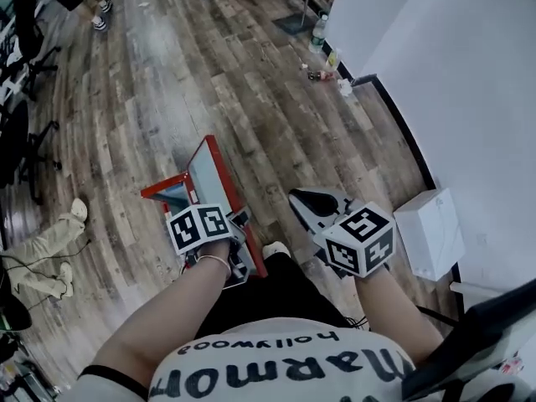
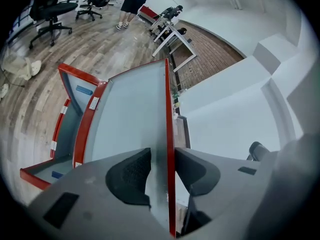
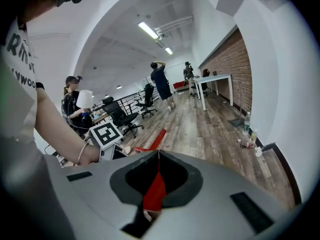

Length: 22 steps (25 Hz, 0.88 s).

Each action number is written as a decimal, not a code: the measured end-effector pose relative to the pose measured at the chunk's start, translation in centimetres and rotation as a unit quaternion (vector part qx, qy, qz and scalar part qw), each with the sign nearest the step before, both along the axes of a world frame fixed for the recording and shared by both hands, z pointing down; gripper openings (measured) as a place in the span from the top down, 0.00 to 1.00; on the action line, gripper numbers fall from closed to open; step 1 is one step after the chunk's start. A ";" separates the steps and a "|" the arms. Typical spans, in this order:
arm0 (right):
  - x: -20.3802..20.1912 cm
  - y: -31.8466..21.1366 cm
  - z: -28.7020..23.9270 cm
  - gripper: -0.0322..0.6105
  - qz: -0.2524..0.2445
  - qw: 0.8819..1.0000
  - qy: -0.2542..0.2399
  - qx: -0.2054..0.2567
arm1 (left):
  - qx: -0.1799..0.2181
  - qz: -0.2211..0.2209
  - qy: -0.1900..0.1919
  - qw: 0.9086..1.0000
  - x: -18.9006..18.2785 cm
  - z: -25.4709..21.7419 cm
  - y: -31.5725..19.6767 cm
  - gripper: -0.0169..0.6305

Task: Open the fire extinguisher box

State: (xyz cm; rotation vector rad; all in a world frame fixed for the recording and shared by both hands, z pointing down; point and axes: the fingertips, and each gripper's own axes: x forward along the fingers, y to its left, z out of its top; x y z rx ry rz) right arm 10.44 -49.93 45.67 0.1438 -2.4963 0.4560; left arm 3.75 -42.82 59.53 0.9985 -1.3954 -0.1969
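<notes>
1. The fire extinguisher box (image 1: 164, 193) stands on the plank floor (image 1: 167, 82) directly below the person, just ahead of the left forearm and well apart from the wall (image 1: 469, 74).
2. Its door (image 2: 135, 114), a grey panel in a red frame, already stands swung away from the body. The hollow interior shows to the left of it in the left gripper view, so I judge the opening largely done.
3. The left gripper (image 2: 162, 154) sits astride the door's free red edge, 1 pad on each face. That edge lies farthest from the hinge, so it gives the most leverage for swinging the panel.
4. The pad on the outer side lies against the red rim, while a sliver of grey panel shows between the other pad and the rim. I read the jaws as released around the edge rather than clenched on it.
5. The right gripper (image 3: 159, 156) hangs to the right of the box, clear of the door, and aims across towards the left hand. That keeps it out of the panel's swing.
6. Its jaws are closed at the tips on a red strip (image 3: 155, 191) that runs down between them. What the strip is, I cannot tell.
7. A white carton (image 1: 431, 231) rests by the wall, untouched, and takes no part in this.
8. What remains, in my judgement, is to check that the door stays open with no grip on it.
</notes>
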 end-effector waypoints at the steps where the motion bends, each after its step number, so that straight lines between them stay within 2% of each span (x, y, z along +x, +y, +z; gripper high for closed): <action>1: 0.0 -0.3 -0.1 0.94 -0.007 1.000 -0.001 0.000 | -0.002 -0.003 -0.004 1.000 0.1 0.1 -0.1 0.76; 14: -0.2 -2.4 1.3 0.94 -0.060 0.998 0.003 -0.012 | -0.016 -0.030 -0.034 0.999 1.3 2.0 -1.6 0.75; 22: 0.2 -3.6 2.1 0.94 -0.073 0.997 0.012 -0.015 | -0.021 -0.036 -0.052 0.998 1.9 3.0 -2.4 0.74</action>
